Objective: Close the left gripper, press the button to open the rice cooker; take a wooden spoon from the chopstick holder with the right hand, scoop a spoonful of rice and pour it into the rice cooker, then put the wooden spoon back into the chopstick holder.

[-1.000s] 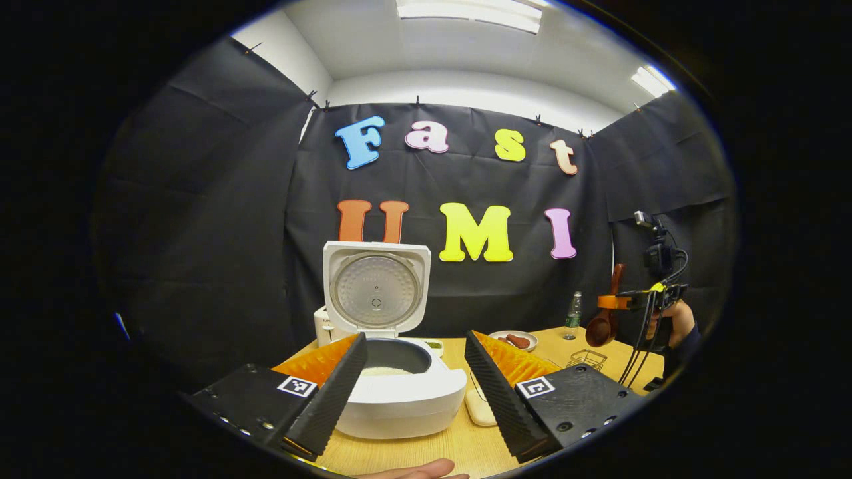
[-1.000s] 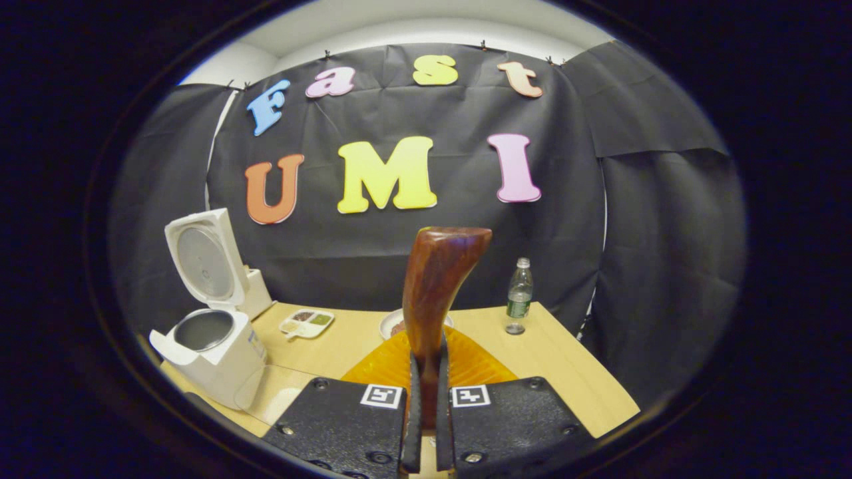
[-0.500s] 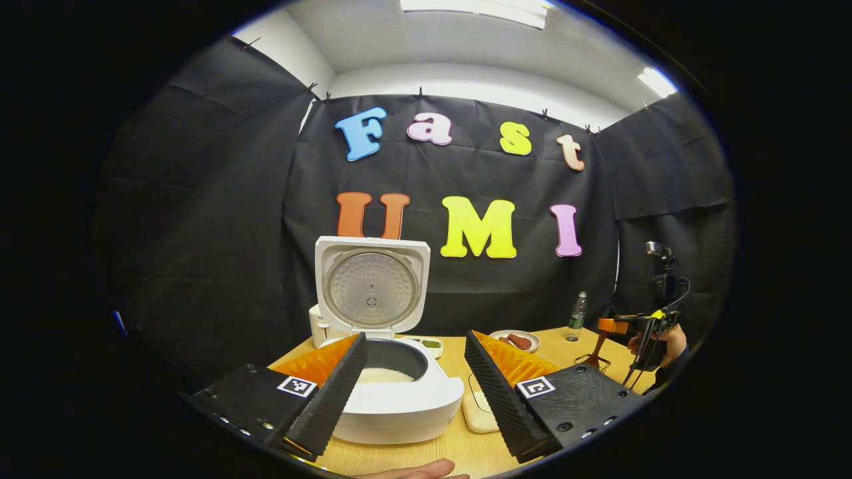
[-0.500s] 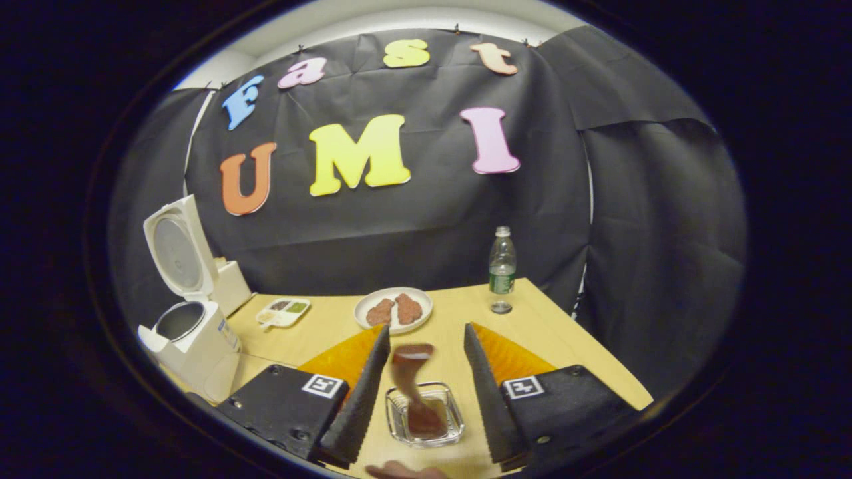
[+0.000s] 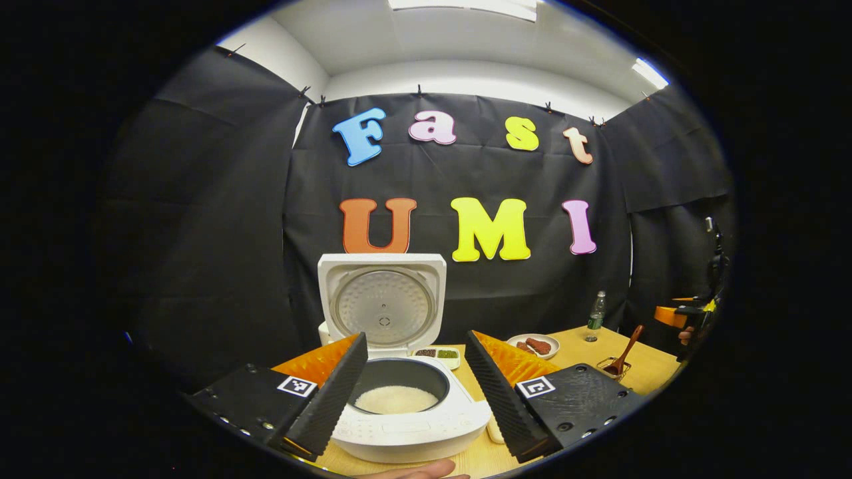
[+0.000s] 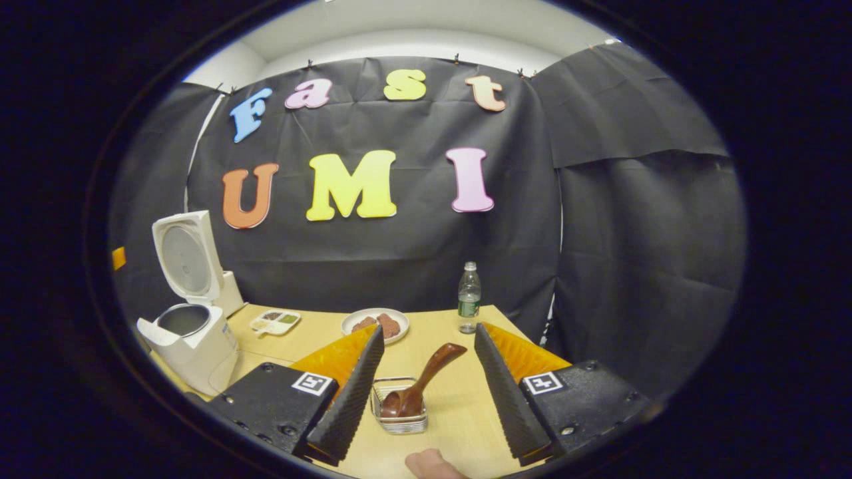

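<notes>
Hand-held gripper on the right (image 6: 424, 386) is hanging spread wide above the near edge of the bench (image 6: 459, 419), its jaws standing well apart with nothing between them, and we are seeing the wooden spoon (image 6: 421, 386) resting bowl-down in the chopstick holder (image 6: 399, 412) just beyond the fingertips. We are judging the spoon's return as done, so the main risk we are watching is a stray nudge: the handle is leaning out toward the far right of the small wire holder, and a finger brushing it as the gripper moves off could tip the light holder or flick the spoon onto the bench. A fingertip of the person (image 6: 429, 462) is showing at the bottom of the right gripper view.

On the left, the other hand-held gripper (image 5: 416, 386) is also standing open, its fingers flanking the rice cooker (image 5: 406, 412), which is sitting near the bench's left edge with its lid (image 5: 383, 299) upright and white rice (image 5: 395, 399) lying in the pot. We are noting this gripper is close to the cooker's front rim, so a careless push forward could shove the cooker or knock the lid.
</notes>
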`<state>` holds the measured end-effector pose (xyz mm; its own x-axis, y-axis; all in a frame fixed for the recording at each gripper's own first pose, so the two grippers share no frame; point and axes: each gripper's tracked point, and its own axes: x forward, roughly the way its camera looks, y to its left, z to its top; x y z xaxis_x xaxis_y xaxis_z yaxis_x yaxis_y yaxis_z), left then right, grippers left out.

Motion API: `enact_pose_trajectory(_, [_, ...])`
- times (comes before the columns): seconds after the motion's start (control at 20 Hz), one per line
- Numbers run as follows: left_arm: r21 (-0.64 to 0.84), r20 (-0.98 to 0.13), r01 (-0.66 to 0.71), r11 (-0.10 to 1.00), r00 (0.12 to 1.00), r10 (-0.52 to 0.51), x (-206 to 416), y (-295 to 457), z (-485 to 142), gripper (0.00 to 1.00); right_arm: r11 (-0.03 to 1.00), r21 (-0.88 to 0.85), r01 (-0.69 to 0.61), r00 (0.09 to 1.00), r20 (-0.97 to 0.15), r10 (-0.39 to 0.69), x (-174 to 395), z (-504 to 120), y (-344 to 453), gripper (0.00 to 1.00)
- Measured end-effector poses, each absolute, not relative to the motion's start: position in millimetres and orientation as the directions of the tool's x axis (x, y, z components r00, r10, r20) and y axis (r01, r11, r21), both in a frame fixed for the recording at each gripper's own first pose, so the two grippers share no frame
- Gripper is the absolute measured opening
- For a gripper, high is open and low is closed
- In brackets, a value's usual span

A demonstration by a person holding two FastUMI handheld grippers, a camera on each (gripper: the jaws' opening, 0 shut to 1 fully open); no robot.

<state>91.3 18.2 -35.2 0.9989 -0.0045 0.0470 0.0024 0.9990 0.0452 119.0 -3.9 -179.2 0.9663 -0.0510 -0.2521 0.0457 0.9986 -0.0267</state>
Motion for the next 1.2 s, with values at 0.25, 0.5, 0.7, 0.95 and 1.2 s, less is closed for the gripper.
enact_pose_trajectory(0.25, [-0.009,0.081,0.032,0.999,0.996,-0.031,118,20,8,0.93,0.999,-0.045,0.022,0.976,-0.214,-0.031,80,-158,-5,0.88])
enact_pose_trajectory(0.5, [-0.045,0.084,0.055,0.997,0.995,-0.051,157,28,41,0.94,0.996,-0.082,-0.016,0.986,-0.165,0.002,66,-135,6,0.89])
enact_pose_trajectory(0.7, [-0.074,0.064,0.067,0.995,0.996,-0.063,195,35,55,0.93,0.994,-0.086,-0.059,0.988,-0.15,0.046,59,-129,17,0.9])
enact_pose_trajectory(0.95, [-0.052,0.046,-0.002,0.999,0.999,0.005,252,61,63,0.94,0.994,-0.08,-0.078,0.987,-0.145,0.066,57,-132,14,0.89])
enact_pose_trajectory(1.2, [-0.032,0.066,-0.058,0.998,0.996,0.06,314,82,67,0.94,0.995,-0.078,-0.06,0.986,-0.162,0.047,47,-138,3,0.9])
